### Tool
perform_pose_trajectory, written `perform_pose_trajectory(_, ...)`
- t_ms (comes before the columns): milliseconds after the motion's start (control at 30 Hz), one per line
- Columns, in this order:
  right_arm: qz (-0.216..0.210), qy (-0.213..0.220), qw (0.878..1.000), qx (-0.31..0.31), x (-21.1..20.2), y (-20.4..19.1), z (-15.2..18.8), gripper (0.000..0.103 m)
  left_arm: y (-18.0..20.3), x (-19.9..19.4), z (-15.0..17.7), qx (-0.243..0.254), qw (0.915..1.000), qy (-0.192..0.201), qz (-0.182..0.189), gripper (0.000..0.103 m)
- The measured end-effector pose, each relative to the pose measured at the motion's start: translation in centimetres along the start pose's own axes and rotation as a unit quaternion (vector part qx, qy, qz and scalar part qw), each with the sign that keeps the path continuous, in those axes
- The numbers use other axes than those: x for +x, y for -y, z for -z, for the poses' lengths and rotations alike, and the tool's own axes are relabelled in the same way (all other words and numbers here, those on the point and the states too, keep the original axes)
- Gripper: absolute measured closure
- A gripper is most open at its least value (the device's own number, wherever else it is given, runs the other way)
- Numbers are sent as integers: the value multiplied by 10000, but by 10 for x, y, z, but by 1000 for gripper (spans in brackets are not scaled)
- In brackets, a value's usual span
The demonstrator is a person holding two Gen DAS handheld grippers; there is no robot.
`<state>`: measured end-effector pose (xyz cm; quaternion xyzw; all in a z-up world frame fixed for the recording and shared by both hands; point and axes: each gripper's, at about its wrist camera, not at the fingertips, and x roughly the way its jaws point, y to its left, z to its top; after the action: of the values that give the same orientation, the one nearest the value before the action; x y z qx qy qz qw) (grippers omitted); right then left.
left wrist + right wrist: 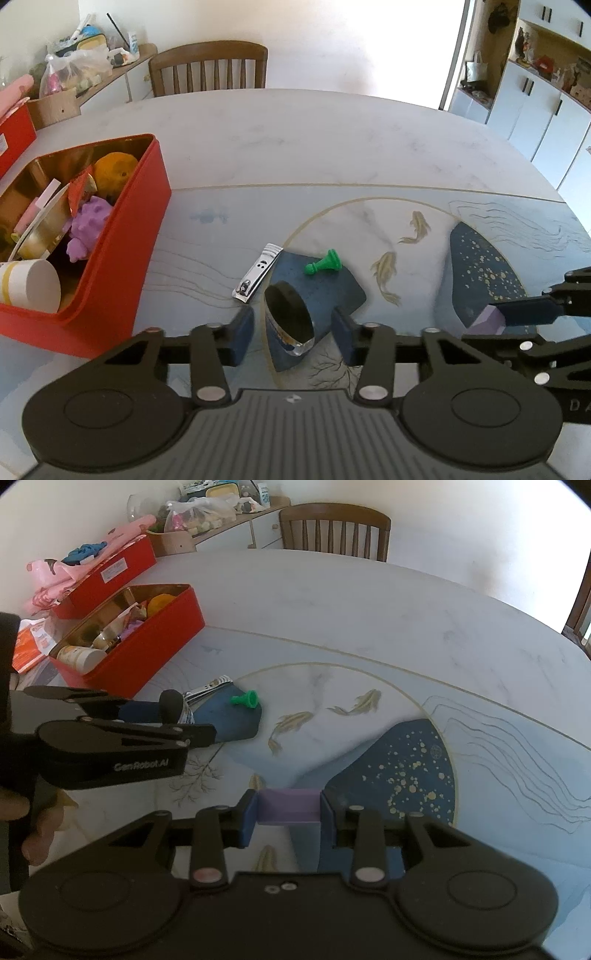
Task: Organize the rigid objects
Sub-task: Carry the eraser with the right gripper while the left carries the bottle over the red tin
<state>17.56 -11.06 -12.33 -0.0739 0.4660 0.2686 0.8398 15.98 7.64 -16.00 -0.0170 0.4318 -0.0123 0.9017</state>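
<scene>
— Purple block (pixel 288 806): where is it?

— Clamped between the two blue pads of my right tongs (pixel 289 812), near the bottom of the right wrist view, held above the painted desk (pixel 369 627). Both pads press flat on its ends. From the left wrist view I see a corner of it (pixel 491 319) at the far right, beside one blue finger.

— And your left tongs?

— My left tongs (pixel 293 328) stand partly apart, with a small dark cup-shaped container (pixel 290 317) between the fingers. There is a clear gap on each side, so the pads do not press on it. It stands tilted on the desk, its open mouth facing me.

— What lies close by?

— A silver nail clipper (pixel 257 273) just to the left of the container and a little farther off, and a green pawn (pixel 323 262) lying on its side beyond it, on a dark blue patch of the desk's pattern.

— Where is the box?

— A red box (pixel 122 236) sits open at the left, well apart from the right tongs. Inside it are a purple toy (pixel 86 229), an orange thing (pixel 114 170) and a white cup (pixel 31 284) lying at the near end. A second red box (pixel 107 578) stands farther left, and a wooden chair (pixel 208 68) is at the desk's far edge.
</scene>
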Motion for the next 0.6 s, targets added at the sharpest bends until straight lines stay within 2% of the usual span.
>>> perform_pose_trajectory(167, -14, 0, 10000, 3, 1, -1, 0, 68, -5, -2, 1, -68, 9999, -1, -76, 78)
perform_pose_trajectory(233, -9, 8, 10000, -3, 0, -3, 0, 68, -6, -1, 1, -43, 10000, -27, -63, 87)
perform_pose_trajectory(333, -2, 44, 10000, -16, -2, -5, -1, 68, -8, -3, 2, 25, 9999, -15, -100, 87)
perform_pose_trajectory(600, -20, 230, 9997, -72, -13, -19, -9, 68, -26, -23, -1, -172, 9998, 43, 30, 87)
